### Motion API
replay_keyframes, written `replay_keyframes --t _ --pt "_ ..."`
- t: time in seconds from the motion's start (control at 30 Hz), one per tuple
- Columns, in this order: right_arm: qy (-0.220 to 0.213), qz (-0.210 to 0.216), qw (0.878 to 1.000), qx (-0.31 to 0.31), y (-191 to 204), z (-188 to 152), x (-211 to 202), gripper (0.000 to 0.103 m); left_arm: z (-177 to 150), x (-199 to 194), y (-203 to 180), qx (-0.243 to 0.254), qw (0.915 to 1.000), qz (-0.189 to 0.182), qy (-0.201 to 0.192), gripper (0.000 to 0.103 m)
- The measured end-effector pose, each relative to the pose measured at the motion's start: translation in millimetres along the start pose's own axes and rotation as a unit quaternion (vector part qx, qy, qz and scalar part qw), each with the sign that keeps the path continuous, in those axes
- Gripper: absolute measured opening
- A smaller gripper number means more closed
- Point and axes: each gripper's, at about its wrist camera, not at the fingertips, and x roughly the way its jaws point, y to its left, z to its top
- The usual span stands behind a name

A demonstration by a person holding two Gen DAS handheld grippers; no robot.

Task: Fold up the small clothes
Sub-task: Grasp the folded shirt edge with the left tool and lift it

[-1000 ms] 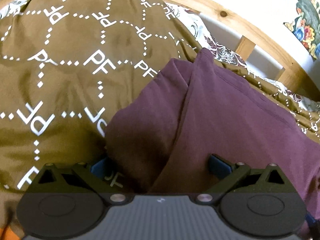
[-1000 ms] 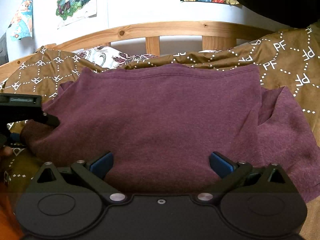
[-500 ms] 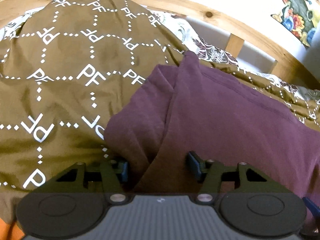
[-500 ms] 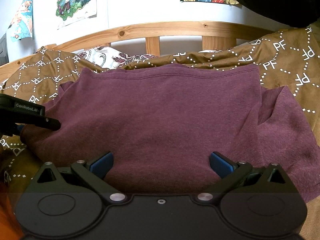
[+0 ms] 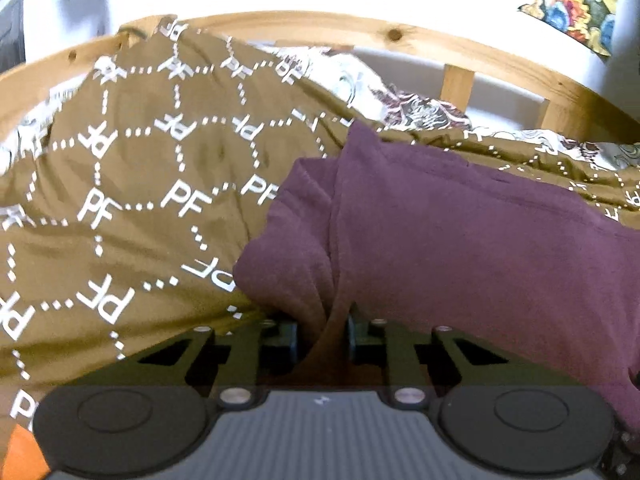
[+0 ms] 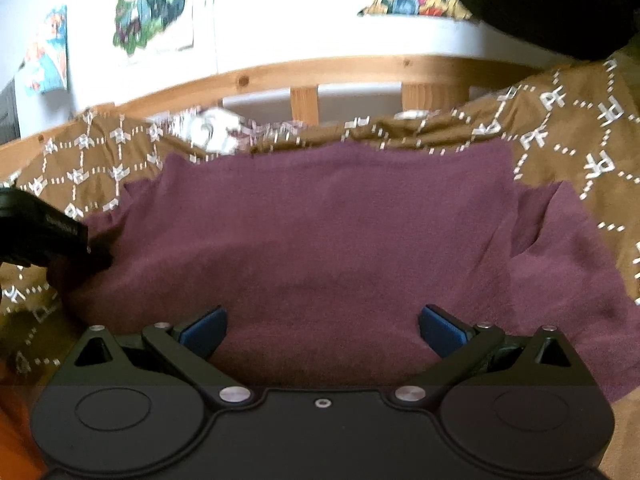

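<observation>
Two layers of maroon shirt [image 5: 460,240] between closing left gripper [image 5: 322,336], right gripper [image 6: 322,330] released: thin bite risks slipping on lifting

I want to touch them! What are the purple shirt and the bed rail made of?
The shirt looks like soft matte knit, maybe cotton: fuzzy surface, limp folds. The bed rail looks like pale smooth wood, probably pine: dark knots show.
</observation>
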Motion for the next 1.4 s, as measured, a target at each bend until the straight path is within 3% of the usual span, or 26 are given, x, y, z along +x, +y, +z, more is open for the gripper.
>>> replay_keyframes --t 0.33,0.5,0.87,1.0,1.13,1.33,1.4 --pt "-0.032 -0.016 0.999 -0.025 0.9 13.8 -20.5 0.103 13.9 -20.8 -20.8 0.024 0.9996 0.014 0.004 0.019" --pt "-0.036 -0.017 0.999 -0.024 -5.4 20.0 -29.7 0.103 12.1 -34.3 -42.5 0.061 0.9977 0.027 -0.017 0.018" --pt "-0.032 -0.068 0.997 -0.001 -38.3 29.9 -37.2 0.102 12.5 -61.3 -92.5 0.124 0.9891 -0.025 -0.076 0.016" --pt "-0.063 -0.099 0.993 -0.007 -57.5 40.9 -49.1 0.102 15.3 -77.5 -126.5 0.182 0.9758 -0.048 -0.11 0.016" --pt "-0.091 -0.139 0.986 0.001 -82.9 49.9 -61.4 0.102 3.4 -94.2 -165.6 0.244 0.9567 -0.088 -0.132 0.016" --pt "-0.113 -0.188 0.976 -0.009 -119.0 56.0 -68.9 0.102 -37.3 -95.9 -208.1 0.315 0.9269 -0.168 -0.114 0.018" --pt "-0.116 -0.211 0.971 -0.016 -127.5 55.6 -69.1 0.102 -47.1 -88.5 -211.9 0.321 0.9244 -0.187 -0.088 0.02"
